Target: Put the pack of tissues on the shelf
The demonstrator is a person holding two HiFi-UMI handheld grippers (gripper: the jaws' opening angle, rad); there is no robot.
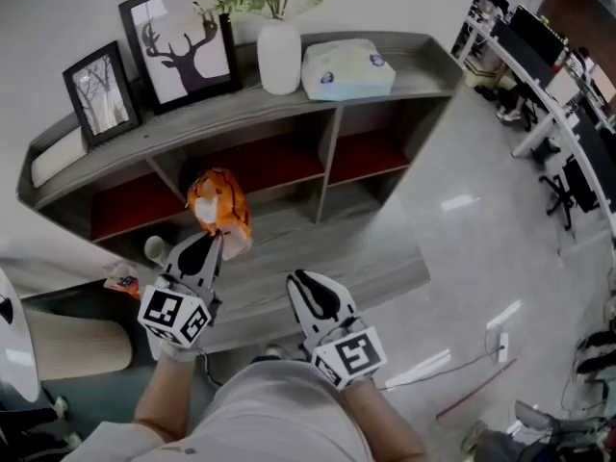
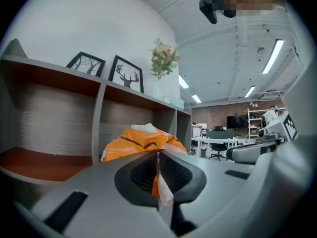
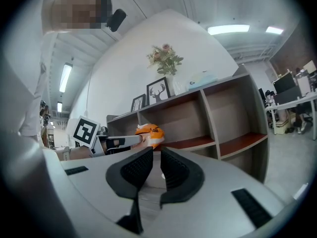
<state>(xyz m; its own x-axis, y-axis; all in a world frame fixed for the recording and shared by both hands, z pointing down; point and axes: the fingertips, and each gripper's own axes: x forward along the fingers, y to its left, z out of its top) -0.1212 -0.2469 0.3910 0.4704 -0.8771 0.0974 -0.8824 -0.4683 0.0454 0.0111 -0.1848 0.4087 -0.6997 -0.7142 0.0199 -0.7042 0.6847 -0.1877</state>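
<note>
The right claw [image 1: 298, 279] is nearest the body. In the right gripper view its jaws [image 3: 156, 151] stand a narrow gap apart with nothing between them, so it is released and idle. The left claw [image 1: 216, 239] is a little further forward and clenched. In its own view the pads meet [image 2: 157, 153] on a thin flap of wrapper at the near end of the pack of tissues [image 2: 139, 140].

The orange pack [image 1: 219, 210] sticks out straight ahead of the left claw. Its long axis runs roughly along the line the claw points, away from the person and toward the shelf [image 1: 289, 231]. It is in the air over the shelf's low front board and does not appear to rest on anything. The left hand carries the pack, so the move is its to make. The right claw sits beside it and well apart from the pack [image 3: 148, 133].

The relation that matters is straight ahead. The open compartments with red floors lie just beyond the pack's far end, their upright dividers [image 2: 100, 120] facing the claw. My judgement is that the pack can go in end first, with no turn.

The pack shows dark stripes, but no words on it can be read. Further off, the top board holds a tree picture [image 1: 101, 89], a deer picture [image 1: 181, 44], a white vase [image 1: 279, 56] of flowers and a pale blue pack [image 1: 346, 68]. The small purple marks on that pack are too small to read.
</note>
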